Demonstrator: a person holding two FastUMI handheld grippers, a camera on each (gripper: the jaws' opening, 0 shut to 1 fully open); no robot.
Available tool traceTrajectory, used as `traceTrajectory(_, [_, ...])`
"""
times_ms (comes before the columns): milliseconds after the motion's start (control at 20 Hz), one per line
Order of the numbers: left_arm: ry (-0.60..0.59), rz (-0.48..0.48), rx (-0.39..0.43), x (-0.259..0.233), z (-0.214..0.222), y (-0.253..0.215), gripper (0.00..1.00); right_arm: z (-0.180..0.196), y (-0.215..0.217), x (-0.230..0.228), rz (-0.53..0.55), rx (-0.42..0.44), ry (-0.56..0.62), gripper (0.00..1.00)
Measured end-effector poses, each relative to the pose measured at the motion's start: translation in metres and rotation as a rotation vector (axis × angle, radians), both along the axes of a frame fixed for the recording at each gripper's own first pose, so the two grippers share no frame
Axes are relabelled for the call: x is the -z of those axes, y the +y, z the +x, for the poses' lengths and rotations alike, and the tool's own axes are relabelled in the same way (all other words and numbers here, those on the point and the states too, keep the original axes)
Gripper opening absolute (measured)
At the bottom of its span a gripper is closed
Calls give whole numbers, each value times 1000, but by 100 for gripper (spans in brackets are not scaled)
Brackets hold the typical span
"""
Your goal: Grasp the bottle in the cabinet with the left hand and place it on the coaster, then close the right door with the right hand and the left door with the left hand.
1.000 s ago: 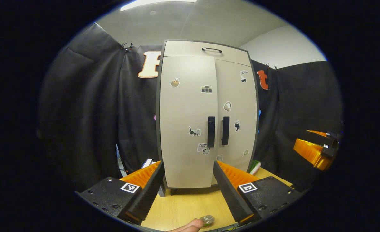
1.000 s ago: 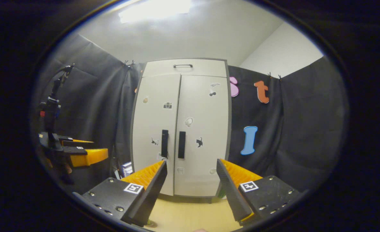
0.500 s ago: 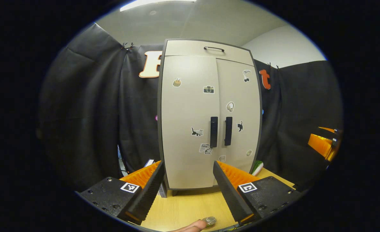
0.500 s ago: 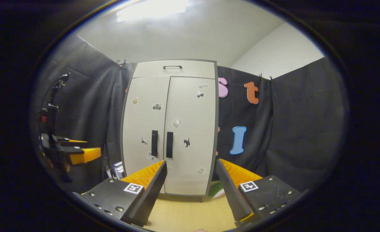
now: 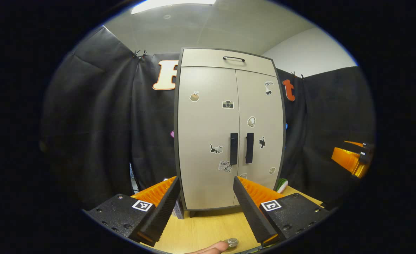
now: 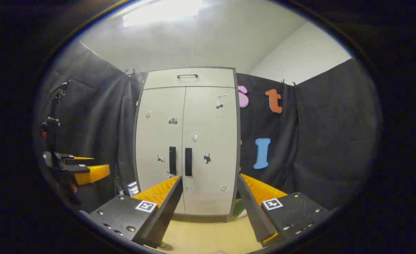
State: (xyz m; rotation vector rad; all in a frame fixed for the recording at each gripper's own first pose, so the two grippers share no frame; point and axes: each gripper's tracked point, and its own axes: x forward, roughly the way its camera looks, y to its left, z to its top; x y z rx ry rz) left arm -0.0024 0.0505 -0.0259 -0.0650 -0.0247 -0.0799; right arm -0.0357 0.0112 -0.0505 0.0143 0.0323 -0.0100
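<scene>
The beige cabinet point(image 5: 208, 141) stands on the wooden table with both doors shut flush. Its two dark handles point(image 5: 233, 148) lie side by side at the middle seam. My left gripper point(image 5: 205, 181) is open and empty, a short way in front of the left door. A small round silvery cap point(image 5: 232, 242), likely the bottle's top, pokes in at the bottom edge beside a fingertip point(image 5: 211, 249). My right gripper point(image 6: 209, 178) is open and empty, facing the cabinet point(image 6: 186, 141) from farther back. The left gripper point(image 6: 84, 169) shows at the far left there.
A green and white object point(image 6: 241, 209) lies by the cabinet's right foot. A small box point(image 5: 178, 211) stands at its left foot. The right gripper point(image 5: 352, 160) hovers off to the right of the cabinet. Bare wooden tabletop point(image 5: 208, 225) stretches in front.
The left door, slightly ajar a second ago, now sits flush with the right one. Both grippers have drawn back a little from the cabinet.
</scene>
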Motion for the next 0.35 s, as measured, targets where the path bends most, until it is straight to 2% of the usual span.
traceTrajectory(200, [-3, -6, -18, -6, 5, 5, 96, 0, 4, -4, 2, 4, -12, 93])
traceTrajectory(350, [-30, -13, 10, -16, 10, -2, 96, -3, -1, 0, 3, 38, -4, 93])
